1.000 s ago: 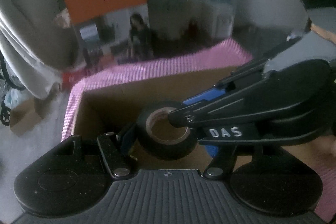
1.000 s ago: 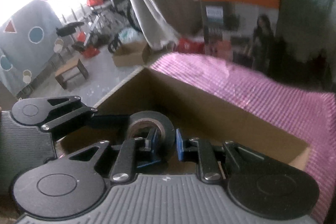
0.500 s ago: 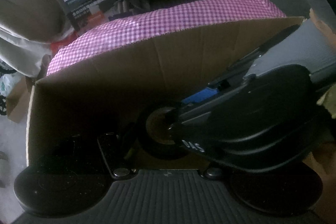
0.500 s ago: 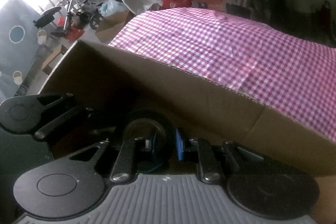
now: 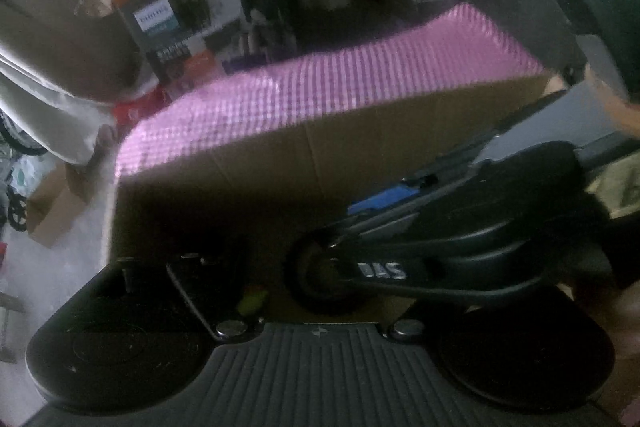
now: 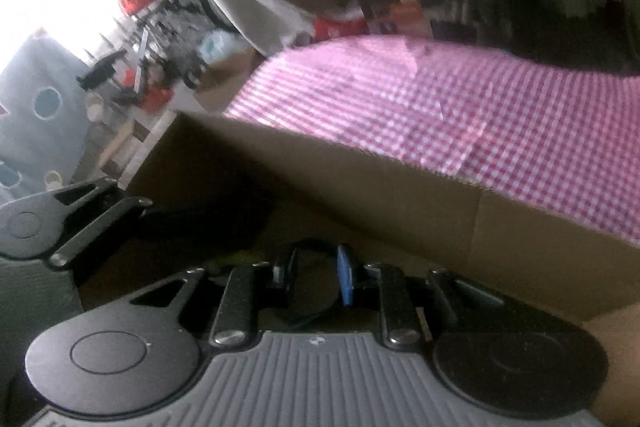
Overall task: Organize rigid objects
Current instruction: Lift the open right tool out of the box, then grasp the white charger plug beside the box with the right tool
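Right gripper (image 6: 316, 277), yours and nearer, sits part-open astride the black tape roll (image 5: 320, 279) low inside the cardboard box (image 6: 360, 187), roll at 12 o'clock, hole axis crosswise; left gripper's state undeterminable.

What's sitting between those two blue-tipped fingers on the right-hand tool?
A black tape roll sits between the right gripper fingers, low inside the cardboard box. The right wrist view shows it; whether the pads touch it is unclear.

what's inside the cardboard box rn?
Inside the cardboard box: a black tape roll low by its floor, with the right gripper reaching in at it, plus something yellow-green. The gripper bodies cover the near floor.
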